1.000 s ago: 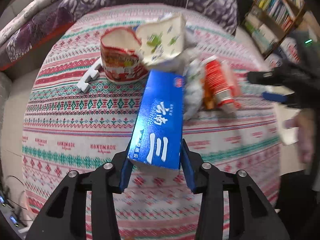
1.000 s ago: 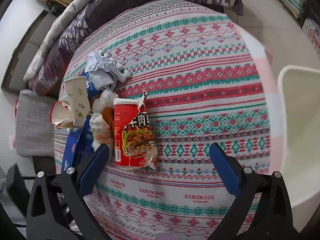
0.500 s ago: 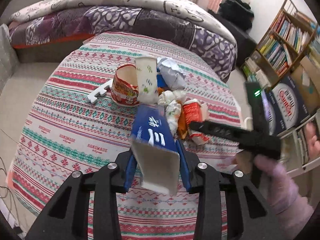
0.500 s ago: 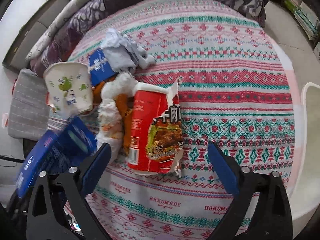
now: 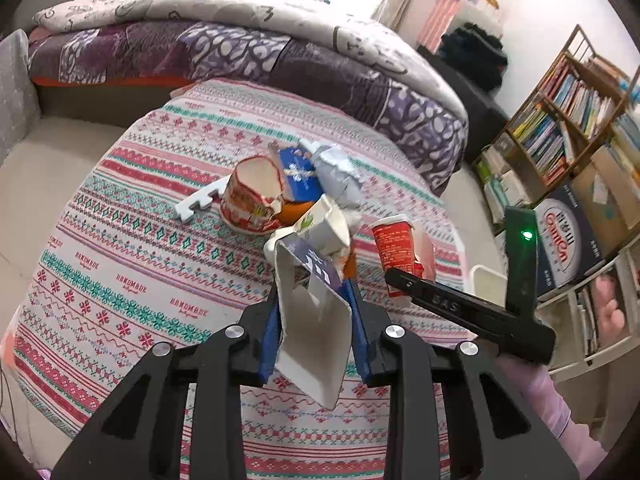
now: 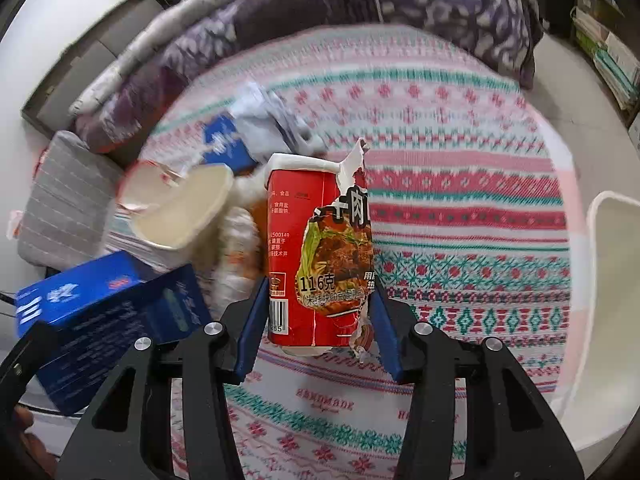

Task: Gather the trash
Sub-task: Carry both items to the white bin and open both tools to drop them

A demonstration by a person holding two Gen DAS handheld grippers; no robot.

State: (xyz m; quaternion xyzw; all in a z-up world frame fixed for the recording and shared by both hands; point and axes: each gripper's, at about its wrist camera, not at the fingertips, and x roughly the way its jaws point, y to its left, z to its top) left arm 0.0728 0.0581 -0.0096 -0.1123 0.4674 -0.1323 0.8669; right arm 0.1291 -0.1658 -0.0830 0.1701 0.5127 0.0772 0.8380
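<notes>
My left gripper [image 5: 314, 332] is shut on a blue cardboard box [image 5: 314, 312] and holds it tilted above the table, its open white end toward the camera. The box also shows in the right wrist view [image 6: 104, 312]. My right gripper [image 6: 316, 320] is shut on a torn red noodle cup [image 6: 316, 248] lying on its side; the cup also shows in the left wrist view [image 5: 400, 248]. A trash pile stays on the patterned tablecloth [image 5: 132, 248]: a red torn bowl [image 5: 252, 200], a white paper cup [image 5: 324, 224], crumpled paper [image 5: 336, 172].
A white bin [image 6: 604, 304] stands at the table's right edge. A white plastic strip [image 5: 198, 204] lies left of the pile. A bed with a purple quilt [image 5: 240, 52] is behind the table. A bookshelf [image 5: 560, 120] stands at the right.
My left gripper lifted the blue box off the table and drew back. My right gripper moved in and closed around the red noodle cup.
</notes>
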